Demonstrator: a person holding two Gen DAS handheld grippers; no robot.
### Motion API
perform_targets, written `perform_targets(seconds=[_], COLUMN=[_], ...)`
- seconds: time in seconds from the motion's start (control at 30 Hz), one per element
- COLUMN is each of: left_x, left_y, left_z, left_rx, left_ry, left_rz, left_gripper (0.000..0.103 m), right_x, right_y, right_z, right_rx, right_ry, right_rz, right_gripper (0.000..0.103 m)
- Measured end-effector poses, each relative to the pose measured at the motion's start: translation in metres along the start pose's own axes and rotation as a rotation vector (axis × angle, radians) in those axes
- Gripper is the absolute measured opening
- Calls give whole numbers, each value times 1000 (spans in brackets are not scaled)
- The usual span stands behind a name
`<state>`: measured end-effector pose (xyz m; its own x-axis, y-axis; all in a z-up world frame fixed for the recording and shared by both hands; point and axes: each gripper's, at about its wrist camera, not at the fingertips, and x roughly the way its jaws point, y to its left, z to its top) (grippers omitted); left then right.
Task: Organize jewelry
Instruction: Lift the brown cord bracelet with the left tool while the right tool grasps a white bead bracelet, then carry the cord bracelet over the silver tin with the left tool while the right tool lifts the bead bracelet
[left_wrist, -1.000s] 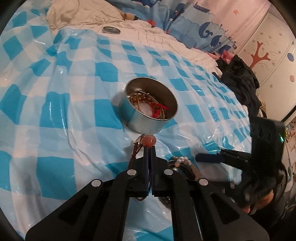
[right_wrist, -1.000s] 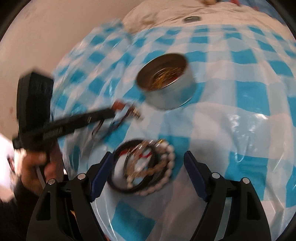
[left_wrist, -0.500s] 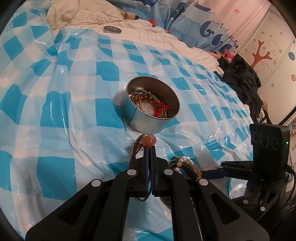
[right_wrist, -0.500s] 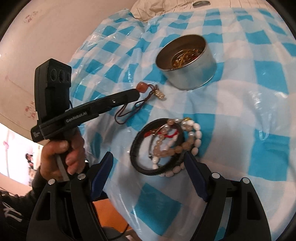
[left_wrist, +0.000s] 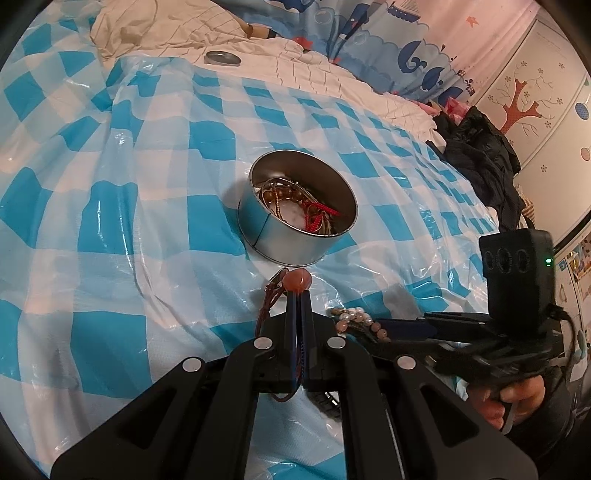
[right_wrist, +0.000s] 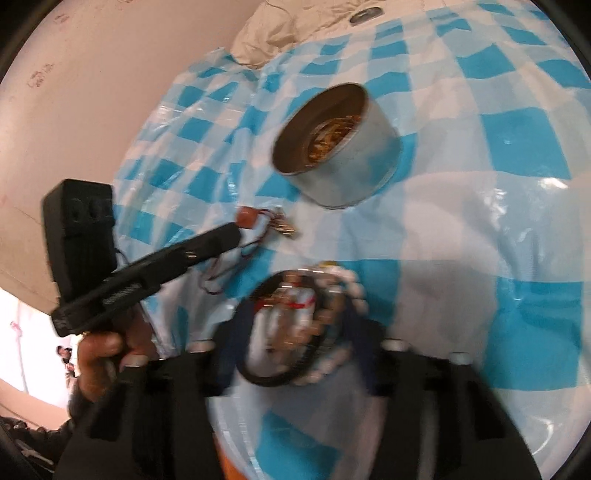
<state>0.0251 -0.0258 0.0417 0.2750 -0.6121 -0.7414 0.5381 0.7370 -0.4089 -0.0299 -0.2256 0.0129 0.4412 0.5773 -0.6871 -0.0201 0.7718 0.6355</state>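
1. On the bed, over a blue and white checked sheet (left_wrist: 110, 229), sits a round silver tin (left_wrist: 297, 218). It already has beads and a red string inside.
2. The left gripper (left_wrist: 299, 295) has its fingers pressed together on a brown cord with an orange bead (left_wrist: 297, 279), just in front of the tin.
3. The right gripper (right_wrist: 299, 321) has just been closing its fingers around a pile of bracelets (right_wrist: 306, 317), black and pearly ones. The picture is blurry, so maybe the fingers touch the pile, but I cannot be sure.
4. A small round lid (left_wrist: 222, 58) lies far back on the bed.
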Motion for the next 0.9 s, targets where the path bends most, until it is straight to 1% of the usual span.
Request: perform_targets(seconds=[0.03, 0.1, 0.17, 0.3, 0.4, 0.53, 0.63, 0.73, 0.9], left_x=[0, 0, 0, 1, 1, -3, -7, -8, -12], left_y=[0, 0, 0, 0, -1, -1, -1, -1, -5], left_z=[0, 0, 0, -1, 0, 1, 3, 4, 5], left_rx=[1, 1, 0, -3, -3, -5, -7, -10, -2], left_ry=[0, 1, 1, 1, -2, -14, -22, -25, -37], left_rz=[0, 1, 2, 6, 6, -1, -5, -9, -11], left_gripper=[1, 1, 1, 1, 1, 1, 1, 1, 1], right_x=[0, -2, -5, -10, -19, -36, -49, -54, -60], right_y=[-3, -8, -5, 4, 5, 10, 17, 19, 12], right_z=[0, 1, 1, 1, 2, 6, 9, 11, 15], right_rx=[10, 22, 6, -20, -20, -23, -38, -37, -6], right_ry=[-4, -14, -27, -50, -84, -154, -198, -219, -237], right_rz=[-1, 18, 16, 42, 71, 166, 223, 246, 263], right_gripper=[22, 11, 10, 9, 9, 9, 9, 9, 9])
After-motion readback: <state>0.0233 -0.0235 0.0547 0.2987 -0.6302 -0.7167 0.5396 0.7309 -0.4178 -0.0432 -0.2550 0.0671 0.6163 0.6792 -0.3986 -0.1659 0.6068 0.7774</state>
